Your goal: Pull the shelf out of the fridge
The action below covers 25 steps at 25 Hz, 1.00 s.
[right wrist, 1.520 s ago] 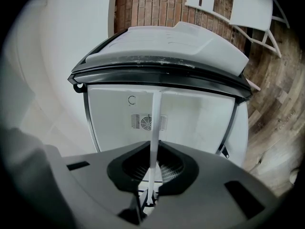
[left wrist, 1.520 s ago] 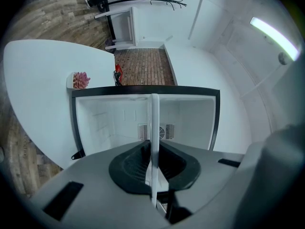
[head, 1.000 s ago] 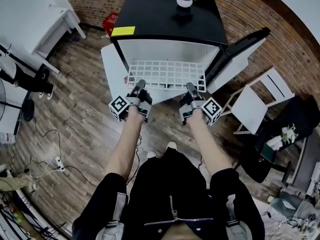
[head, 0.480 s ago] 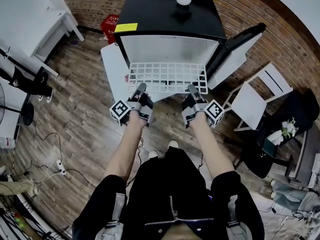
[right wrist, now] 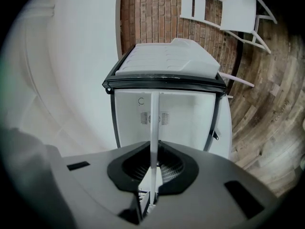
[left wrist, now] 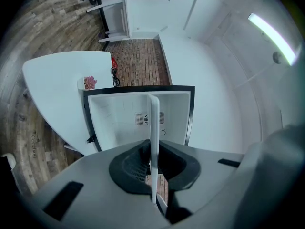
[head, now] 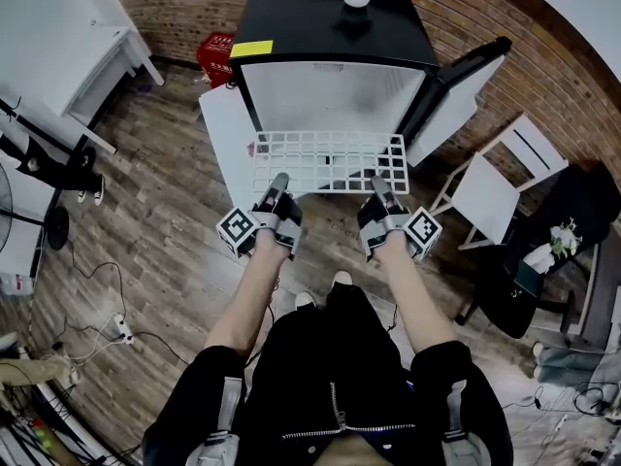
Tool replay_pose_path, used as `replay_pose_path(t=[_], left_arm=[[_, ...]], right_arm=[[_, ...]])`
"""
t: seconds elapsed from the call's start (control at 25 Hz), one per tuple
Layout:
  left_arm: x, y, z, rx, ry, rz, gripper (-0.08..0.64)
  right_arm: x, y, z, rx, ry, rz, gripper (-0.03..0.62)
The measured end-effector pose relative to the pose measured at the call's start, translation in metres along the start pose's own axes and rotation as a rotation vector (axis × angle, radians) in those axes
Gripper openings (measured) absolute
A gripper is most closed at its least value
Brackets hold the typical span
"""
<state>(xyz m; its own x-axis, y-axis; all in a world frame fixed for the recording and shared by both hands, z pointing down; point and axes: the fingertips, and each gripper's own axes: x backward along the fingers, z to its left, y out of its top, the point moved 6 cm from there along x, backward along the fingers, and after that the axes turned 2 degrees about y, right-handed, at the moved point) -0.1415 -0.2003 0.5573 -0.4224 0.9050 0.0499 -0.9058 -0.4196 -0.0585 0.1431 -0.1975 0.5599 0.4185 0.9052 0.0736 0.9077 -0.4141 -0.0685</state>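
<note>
"The grippers?"
"Left gripper [head: 279, 184] and right gripper [head: 376, 184] are both clamped on the near edge of the shelf [head: 330, 161]."
"And the shelf?"
"Level, before the open fridge [head: 335, 27] — far edge at its mouth."

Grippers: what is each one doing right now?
Left gripper: shut on the shelf.
Right gripper: shut on the shelf.
</note>
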Motion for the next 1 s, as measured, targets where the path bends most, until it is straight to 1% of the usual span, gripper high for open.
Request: replay_pose_path(t=[0.08,0.24,0.48,0.68,0.84,1.0], left_arm=[[0.006,-0.003,0.001,-0.003,-0.008,0.007,0.04],[0.019,-0.01,0.007,0.003,0.0,0.015,0.04],[0.035,-0.012,0.0,-0.012,-0.013,0.034,0.04],[0.044,-0.012,0.001,0.004,-0.018,0.033,0.04],[0.049,-0.012,0.001,0.015,-0.018,0.034,0.04],[0.05,-0.009,0.0,0.001,-0.04,0.035,0.04]], right_arm=[[0.006,-0.003,-0.002,0.006,0.003,0.0,0.029],[0.021,-0.007,-0.005,0.016,-0.001,0.004,0.029],[0.035,-0.018,-0.002,0.012,0.008,0.007,0.029],[0.04,-0.025,0.001,0.032,0.031,0.007,0.029],[0.044,-0.03,0.0,0.029,0.027,-0.003,0.029],[0.042,-0.032,0.002,0.037,0.034,-0.002,0.029]])
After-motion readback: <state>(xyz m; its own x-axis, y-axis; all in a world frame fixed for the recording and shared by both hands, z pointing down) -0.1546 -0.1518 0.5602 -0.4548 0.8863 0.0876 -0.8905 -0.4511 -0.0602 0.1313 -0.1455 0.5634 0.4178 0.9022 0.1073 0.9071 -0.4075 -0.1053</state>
